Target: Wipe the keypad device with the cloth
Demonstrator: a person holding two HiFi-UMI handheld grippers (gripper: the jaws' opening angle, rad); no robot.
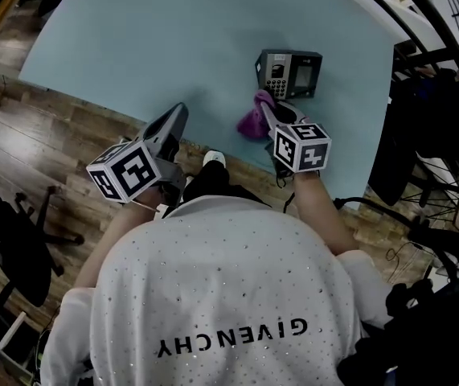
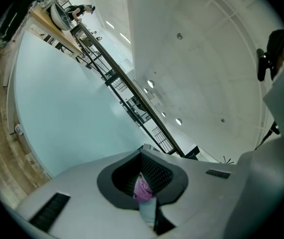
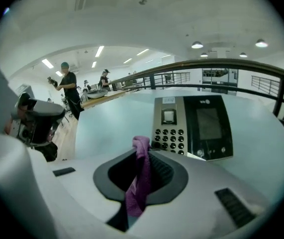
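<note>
The keypad device (image 1: 288,72) is dark, with a number pad and a screen, and it stands on the pale blue table (image 1: 133,47). In the right gripper view the keypad device (image 3: 194,128) sits just beyond the jaws. My right gripper (image 1: 266,109) is shut on a purple cloth (image 1: 252,121), which hangs a short way in front of the device. The cloth (image 3: 141,178) runs up between the right gripper (image 3: 142,156) jaws and pokes out above them. My left gripper (image 1: 178,112) hovers at the table's near edge, left of the cloth. The left gripper (image 2: 146,183) is shut, with nothing in it.
The wooden floor (image 1: 36,135) runs along the table's near left edge, with a black office chair (image 1: 12,232) on it. Dark equipment and cables (image 1: 426,127) crowd the right side. People (image 3: 69,88) stand far off beyond the table, by a railing (image 3: 221,63).
</note>
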